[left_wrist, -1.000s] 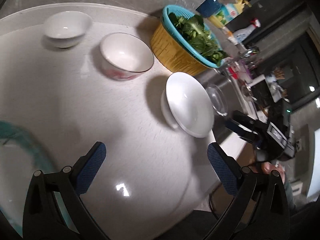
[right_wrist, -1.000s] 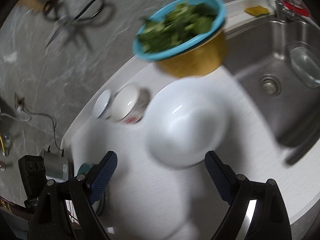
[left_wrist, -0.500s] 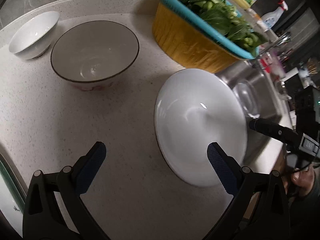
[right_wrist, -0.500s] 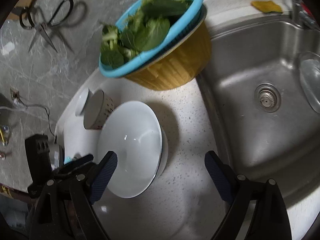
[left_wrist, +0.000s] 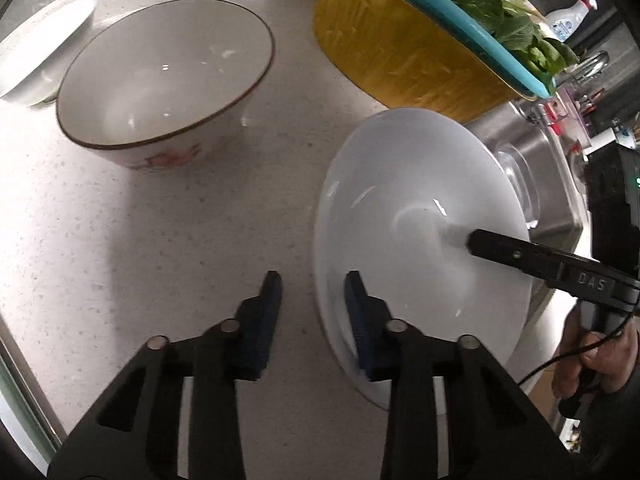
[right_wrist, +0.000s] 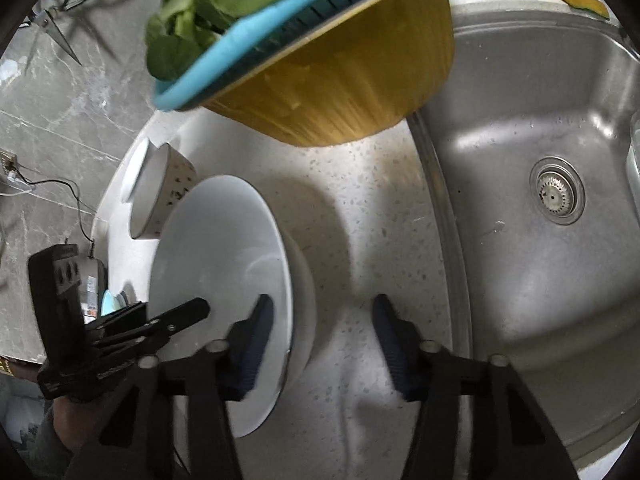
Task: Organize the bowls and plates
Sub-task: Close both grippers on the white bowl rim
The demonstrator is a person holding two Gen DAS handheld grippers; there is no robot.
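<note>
Bowl looks glossy, slippery, breakable: left gripper and right gripper are closing astride opposite rims, neither pinching yet.

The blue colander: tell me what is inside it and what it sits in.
The blue colander holds leafy greens and is nested in a yellow basin on the counter. The basin's inside is covered.

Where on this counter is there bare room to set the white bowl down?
Bare counter lies in front of the flowered bowl, left of the white bowl. A narrower strip separates that bowl from the sink. It is crowded toward the back: flowered bowl, small white bowl and yellow basin.
</note>
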